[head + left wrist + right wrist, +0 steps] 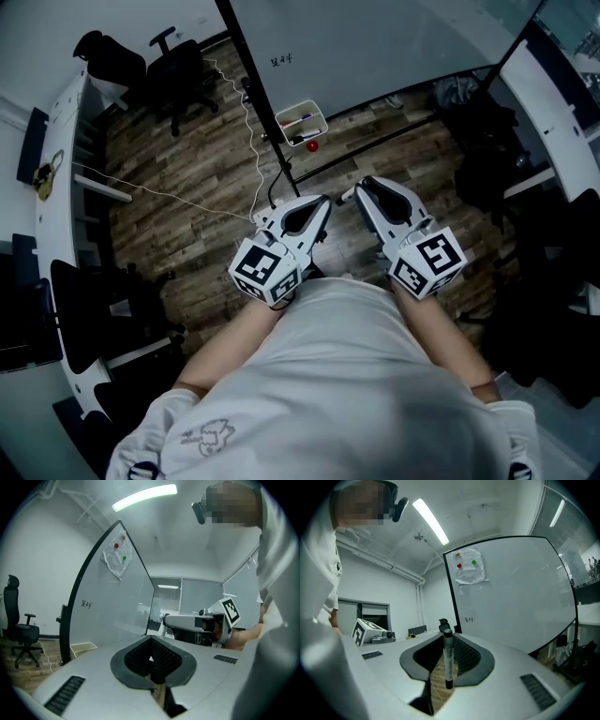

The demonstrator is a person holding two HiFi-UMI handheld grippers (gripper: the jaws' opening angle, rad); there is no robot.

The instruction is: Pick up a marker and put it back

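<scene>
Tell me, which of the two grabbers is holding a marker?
The right gripper: a dark marker stands upright, pinched between its jaws. The left gripper has its jaws closed together with nothing between them.

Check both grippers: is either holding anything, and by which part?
The right gripper clamps a marker around mid-barrel; the left gripper is shut and empty.

Nothing can be read for certain. A short line of small dark handwriting point(469, 619) on the whiteboard point(515, 597) is too small to make out. Print on the marker point(448, 660) is blurred. The left cube point(266, 270) and the right cube point(428, 262) show only black-and-white square codes.
</scene>
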